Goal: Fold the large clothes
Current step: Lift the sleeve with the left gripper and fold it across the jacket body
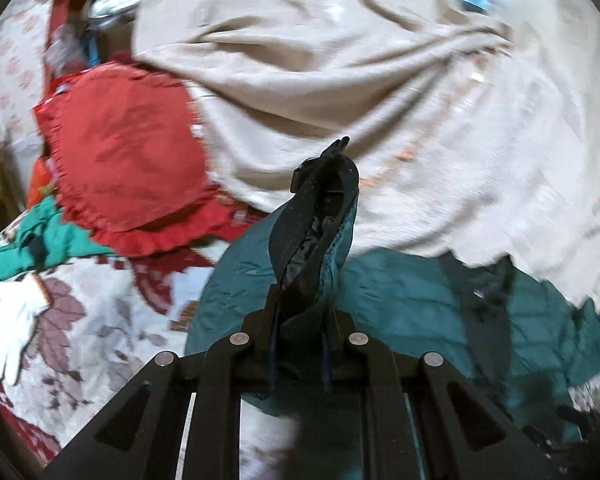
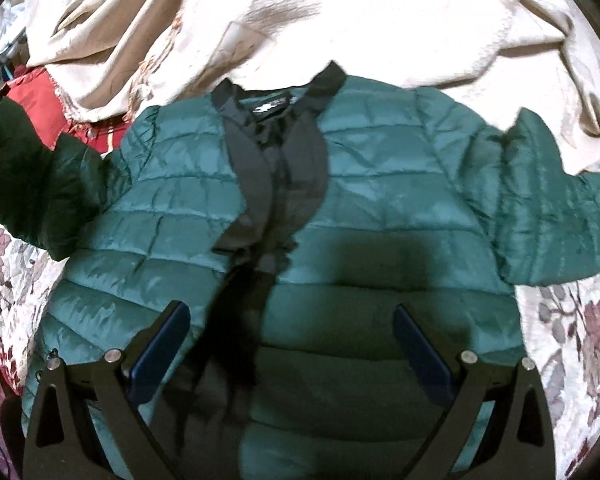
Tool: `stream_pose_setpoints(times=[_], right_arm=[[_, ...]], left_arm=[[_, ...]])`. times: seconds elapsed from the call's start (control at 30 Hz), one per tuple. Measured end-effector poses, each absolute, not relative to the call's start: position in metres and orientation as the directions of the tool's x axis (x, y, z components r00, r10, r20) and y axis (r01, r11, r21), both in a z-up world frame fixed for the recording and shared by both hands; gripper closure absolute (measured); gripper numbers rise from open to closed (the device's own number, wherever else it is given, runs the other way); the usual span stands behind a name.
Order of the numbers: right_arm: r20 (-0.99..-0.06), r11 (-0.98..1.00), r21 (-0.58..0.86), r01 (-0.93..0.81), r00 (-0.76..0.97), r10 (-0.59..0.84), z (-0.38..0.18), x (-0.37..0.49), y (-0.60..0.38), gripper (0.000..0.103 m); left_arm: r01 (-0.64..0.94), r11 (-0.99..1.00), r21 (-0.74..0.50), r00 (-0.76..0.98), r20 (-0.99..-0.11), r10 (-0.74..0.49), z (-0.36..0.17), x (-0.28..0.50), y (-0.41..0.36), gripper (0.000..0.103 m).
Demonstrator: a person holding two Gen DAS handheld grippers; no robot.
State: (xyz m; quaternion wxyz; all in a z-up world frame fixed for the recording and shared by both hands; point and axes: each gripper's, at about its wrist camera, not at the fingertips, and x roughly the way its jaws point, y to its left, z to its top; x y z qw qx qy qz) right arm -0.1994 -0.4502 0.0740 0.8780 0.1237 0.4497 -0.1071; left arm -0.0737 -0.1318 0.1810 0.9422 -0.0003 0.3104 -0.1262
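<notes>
Lying front-up on a floral bedspread (image 2: 580, 340), the teal quilted puffer jacket (image 2: 380, 200) fills most of the right wrist view, its black collar (image 2: 332, 76) pointing away from the camera and its black front placket (image 2: 276, 184) running down the middle. Its sleeve on the right of that view (image 2: 560, 208) stretches out flat towards the frame edge, while the sleeve on the left (image 2: 40, 184) is raised off the bed and in shadow.

The left gripper (image 1: 300, 340) has its jaws clamped tight on a fold of the jacket (image 1: 400, 320): a bunched edge of teal shell and black lining (image 1: 316, 232) stands up between the fingers and twists to a point beyond them. The rest of the jacket spreads under and to the right of this gripper.

The right gripper (image 2: 292, 336) hovers over the jacket's lower front with its jaws spread wide, blue pads (image 2: 160, 348) on either side of the placket and nothing pinched between them; its shadow falls on the quilting.

Beyond the jacket's collar lies a rumpled cream blanket (image 2: 340, 12), also seen across the top of the left wrist view (image 1: 340, 80). Left of it there sits a red frilled cushion (image 1: 132, 160), with a green cloth (image 1: 56, 236) just beside it on the bedspread (image 1: 100, 320).
</notes>
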Motion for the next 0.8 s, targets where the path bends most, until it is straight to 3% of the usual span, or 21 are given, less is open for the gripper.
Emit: stream_pose_setpoints(times=[0.43,0.8], right_arm=[[-0.827,0.937,0.088,0.339,0.548,-0.121,0.073,-0.228,-0.484,0.0],[-0.845,0.918,0.092,0.385,0.518,-0.132,0.06,-0.245,-0.511,0.001]], left_arm=[[0.397,0.913,-0.095,0.682,-0.636,-0.362,0.16,-0.112,-0.243,0.103],[0.466,0.88,-0.095,0.598,-0.699,-0.392,0.124,-0.118,-0.313,0.103]])
